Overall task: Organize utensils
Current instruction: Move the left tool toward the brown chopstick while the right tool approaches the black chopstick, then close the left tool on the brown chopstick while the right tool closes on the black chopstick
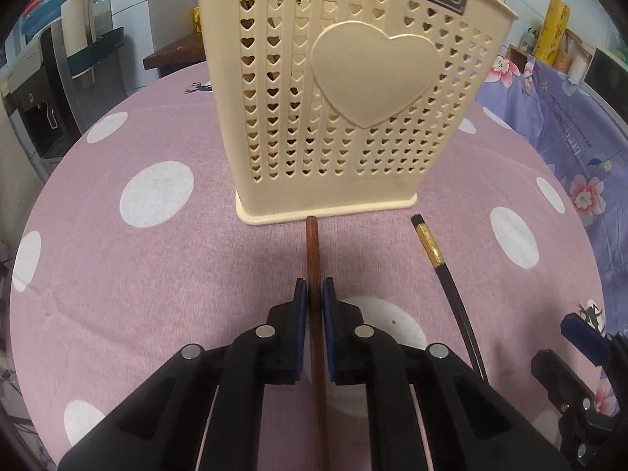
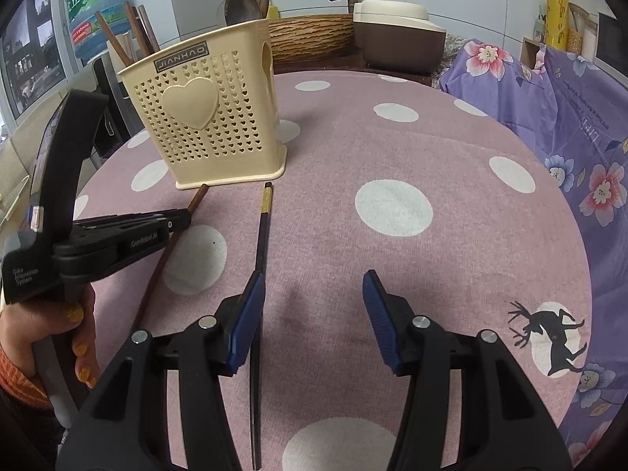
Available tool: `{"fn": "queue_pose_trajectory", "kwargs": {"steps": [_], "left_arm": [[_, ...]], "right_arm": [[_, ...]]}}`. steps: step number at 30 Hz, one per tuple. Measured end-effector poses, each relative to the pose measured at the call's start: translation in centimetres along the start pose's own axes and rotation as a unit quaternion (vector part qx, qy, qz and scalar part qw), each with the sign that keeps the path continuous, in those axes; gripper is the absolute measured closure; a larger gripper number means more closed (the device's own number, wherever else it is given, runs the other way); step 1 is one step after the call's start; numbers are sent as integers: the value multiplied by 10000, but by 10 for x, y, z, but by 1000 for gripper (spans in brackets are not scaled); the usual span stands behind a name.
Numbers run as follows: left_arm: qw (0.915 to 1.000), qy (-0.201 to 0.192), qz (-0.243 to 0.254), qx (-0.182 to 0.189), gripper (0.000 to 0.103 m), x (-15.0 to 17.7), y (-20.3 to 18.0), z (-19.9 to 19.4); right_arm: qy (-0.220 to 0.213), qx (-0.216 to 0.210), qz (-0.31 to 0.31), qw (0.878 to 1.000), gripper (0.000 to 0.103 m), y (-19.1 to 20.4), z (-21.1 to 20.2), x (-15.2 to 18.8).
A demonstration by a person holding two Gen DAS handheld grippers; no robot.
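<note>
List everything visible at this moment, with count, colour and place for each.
utensil holder: one, cream, heart-perforated, upright at table's far left
brown chopstick: one, on the cloth, tip at the holder's base
black chopstick: one, gold band near its end, on the cloth right of the brown one
utensils in holder: several brown sticks, a dark spoon
tablecloth: one, pink, white dots
floral cloth: one, purple, right
water bottle: one, blue, far left
left gripper: black, shut on brown chopstick
right gripper: black, open, left pad beside black chopstick
</note>
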State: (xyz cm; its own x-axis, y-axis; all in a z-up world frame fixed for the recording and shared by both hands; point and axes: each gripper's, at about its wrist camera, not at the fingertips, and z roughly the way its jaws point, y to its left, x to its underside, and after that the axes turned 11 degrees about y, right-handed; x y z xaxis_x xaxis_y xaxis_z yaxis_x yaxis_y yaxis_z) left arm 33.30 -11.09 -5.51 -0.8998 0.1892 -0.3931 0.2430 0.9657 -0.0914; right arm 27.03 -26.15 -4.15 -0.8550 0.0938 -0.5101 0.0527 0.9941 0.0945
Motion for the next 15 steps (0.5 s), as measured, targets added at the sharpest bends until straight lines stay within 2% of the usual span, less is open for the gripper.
{"fn": "queue_pose_trajectory", "kwargs": {"steps": [6,12,15], "left_arm": [[9998,56,-83,176,95,0,9,-2],[9998,52,-117,157,95,-2,6,-1],[9997,11,-142,186,95,0,7,-1]], "right_arm": [[55,-105,-169,9998,53,9,8,-17],[321,-347,-377,9982,63,22,39,-50],[449,-267,-508,9973,70,29,56,-63]]}}
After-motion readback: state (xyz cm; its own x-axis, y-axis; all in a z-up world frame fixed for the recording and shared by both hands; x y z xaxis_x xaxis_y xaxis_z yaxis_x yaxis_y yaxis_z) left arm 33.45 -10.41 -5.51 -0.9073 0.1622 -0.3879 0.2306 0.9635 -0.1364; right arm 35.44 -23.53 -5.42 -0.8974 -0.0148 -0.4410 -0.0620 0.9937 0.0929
